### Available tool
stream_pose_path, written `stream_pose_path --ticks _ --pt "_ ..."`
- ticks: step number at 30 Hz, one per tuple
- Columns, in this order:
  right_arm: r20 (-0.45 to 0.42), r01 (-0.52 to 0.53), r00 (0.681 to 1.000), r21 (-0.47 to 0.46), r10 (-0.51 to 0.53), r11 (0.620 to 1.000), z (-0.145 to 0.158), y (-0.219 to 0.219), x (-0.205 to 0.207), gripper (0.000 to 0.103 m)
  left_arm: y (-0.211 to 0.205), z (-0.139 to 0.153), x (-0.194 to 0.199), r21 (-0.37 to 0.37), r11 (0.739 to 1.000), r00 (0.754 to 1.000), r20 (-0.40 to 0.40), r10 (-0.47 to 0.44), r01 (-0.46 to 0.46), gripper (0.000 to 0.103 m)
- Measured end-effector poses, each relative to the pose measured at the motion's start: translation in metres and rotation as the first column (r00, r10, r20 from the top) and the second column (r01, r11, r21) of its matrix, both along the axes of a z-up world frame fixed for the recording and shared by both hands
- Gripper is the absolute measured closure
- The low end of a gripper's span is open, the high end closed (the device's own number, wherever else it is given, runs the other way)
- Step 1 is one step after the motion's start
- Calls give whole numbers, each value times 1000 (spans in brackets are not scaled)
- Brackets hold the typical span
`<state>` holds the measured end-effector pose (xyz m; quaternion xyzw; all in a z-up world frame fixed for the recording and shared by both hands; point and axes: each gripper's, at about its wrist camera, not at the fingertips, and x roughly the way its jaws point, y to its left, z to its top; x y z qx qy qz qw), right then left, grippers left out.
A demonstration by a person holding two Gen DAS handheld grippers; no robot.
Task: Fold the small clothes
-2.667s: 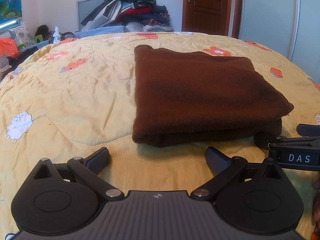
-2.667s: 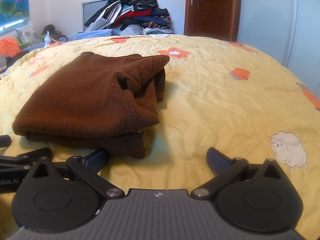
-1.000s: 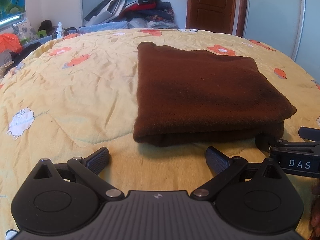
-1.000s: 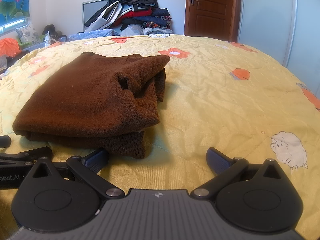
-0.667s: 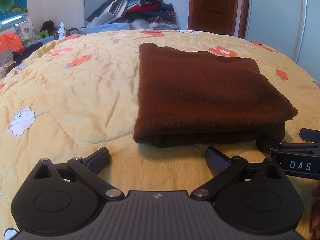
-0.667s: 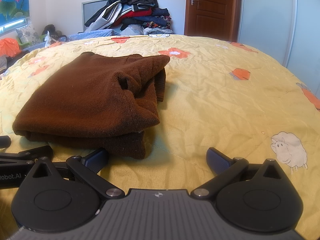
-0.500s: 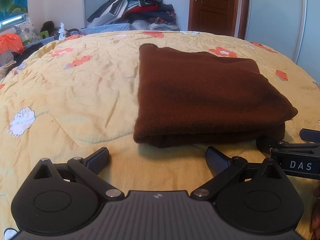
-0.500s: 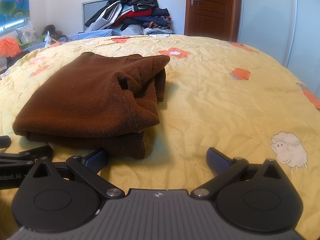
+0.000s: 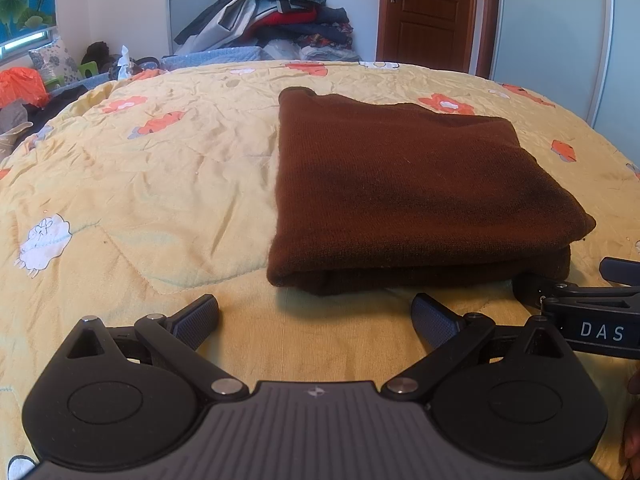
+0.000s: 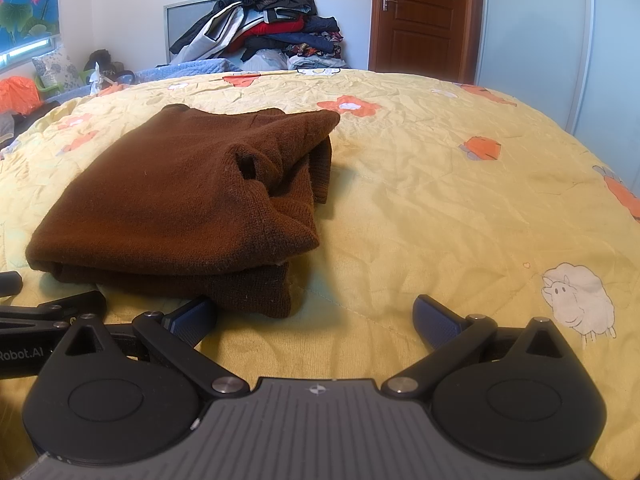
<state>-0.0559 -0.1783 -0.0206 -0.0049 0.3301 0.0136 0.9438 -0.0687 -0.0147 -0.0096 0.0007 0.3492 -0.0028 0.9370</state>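
Note:
A brown knit sweater (image 9: 408, 184) lies folded into a thick rectangle on the yellow quilt (image 9: 160, 184). In the right wrist view the sweater (image 10: 192, 200) shows its layered edge and a loose collar fold at its right side. My left gripper (image 9: 315, 316) is open and empty, just in front of the sweater's near edge. My right gripper (image 10: 315, 316) is open and empty, in front of the sweater's near right corner. Each gripper shows at the edge of the other's view, close beside it.
The bed's quilt has orange flowers and white sheep (image 10: 576, 300). A pile of clothes (image 10: 264, 32) is stacked behind the bed against the wall. A brown door (image 10: 420, 16) and a pale wardrobe (image 10: 552, 40) stand at the back right.
The left gripper's view has drifted slightly; the sweater sits a little lower and nearer. The right gripper and the sweater have not moved.

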Motion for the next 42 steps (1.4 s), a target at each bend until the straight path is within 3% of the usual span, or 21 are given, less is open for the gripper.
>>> stream_pose_path --ticks 12,42 --pt "0 0 1000 0 0 1000 0 0 0 0 0 3 4 0 1000 999 -38 5 -5 0" --pt "0 0 1000 0 0 1000 0 0 0 0 -1 4 6 0 1000 999 -45 1 -1 0"
